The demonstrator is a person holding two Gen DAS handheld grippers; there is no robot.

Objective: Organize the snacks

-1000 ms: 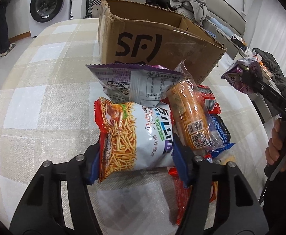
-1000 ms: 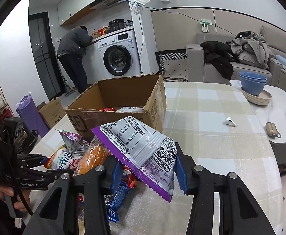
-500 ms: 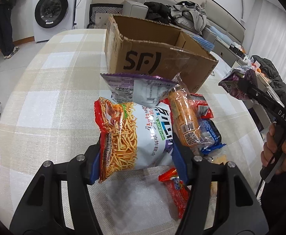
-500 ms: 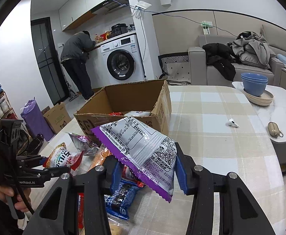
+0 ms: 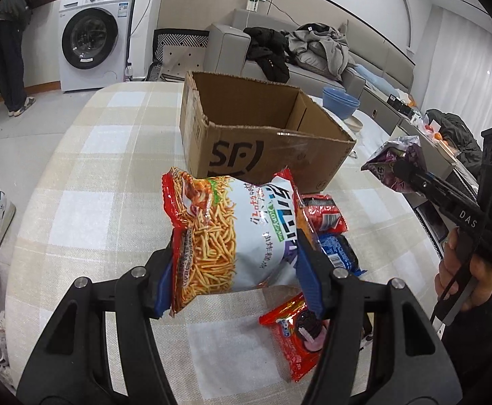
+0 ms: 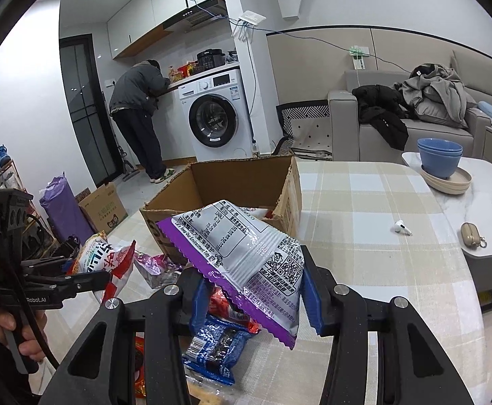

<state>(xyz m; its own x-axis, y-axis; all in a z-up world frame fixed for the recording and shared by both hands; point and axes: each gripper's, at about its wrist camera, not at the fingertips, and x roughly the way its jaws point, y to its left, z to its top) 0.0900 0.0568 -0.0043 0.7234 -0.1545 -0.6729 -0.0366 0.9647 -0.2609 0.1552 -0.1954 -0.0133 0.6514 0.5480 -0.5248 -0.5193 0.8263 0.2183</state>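
Snacks in hand: noodle-snack bag (image 5: 232, 236) held above the table, in front of the cardboard box (image 5: 263, 138); purple-edged packet (image 6: 249, 263) held above the loose pile, before the box's open top.
Left gripper (image 5: 234, 270): jaws pinching the noodle-snack bag by its lower sides, blue pads pressed into the wrapper.
Right gripper (image 6: 251, 295): jaws pinching the purple-edged packet, back label facing the camera.
Loose snacks: red cookie pack (image 5: 296, 330), blue pack (image 5: 338, 253) and red pack (image 5: 323, 214) lie on the checked tablecloth (image 5: 87, 202) near the box.
Box contents: a few wrappers show inside from the right wrist view.
Farther off: blue bowls (image 6: 440, 158), earbud (image 6: 402, 227), washing machine (image 6: 217, 114), person (image 6: 141, 114) at the counter.
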